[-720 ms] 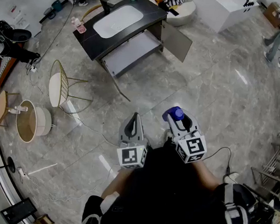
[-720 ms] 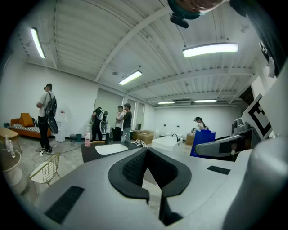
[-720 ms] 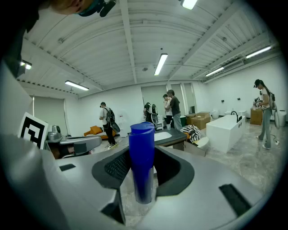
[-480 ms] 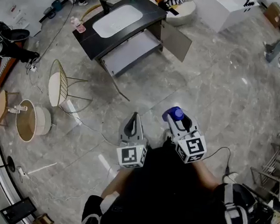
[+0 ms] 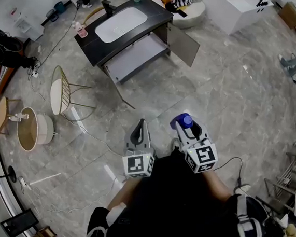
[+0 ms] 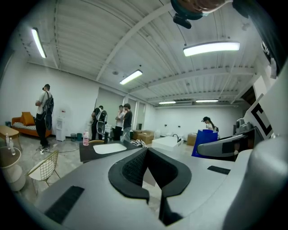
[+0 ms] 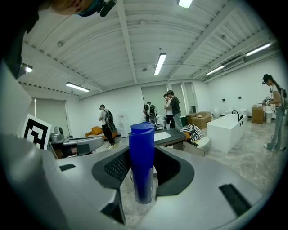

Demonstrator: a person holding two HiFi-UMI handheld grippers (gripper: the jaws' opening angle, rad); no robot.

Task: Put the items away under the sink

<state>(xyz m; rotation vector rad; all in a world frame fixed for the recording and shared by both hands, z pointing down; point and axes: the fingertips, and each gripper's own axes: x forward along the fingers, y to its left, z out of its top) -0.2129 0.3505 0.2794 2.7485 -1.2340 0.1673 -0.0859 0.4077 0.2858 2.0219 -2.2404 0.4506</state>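
Upright blue bottle [image 7: 142,152] in right tool [image 7: 143,177] — left tool [image 6: 146,155] closed

we see only the top of the blue bottle [image 5: 179,121]; the right claw [image 5: 185,126] hides its lower part.

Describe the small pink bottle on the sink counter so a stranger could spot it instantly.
Find the dark vanity counter with a white oval basin across the room. At its left end in the head view stands the small pink bottle, the only pink item there, apart from the black faucet.
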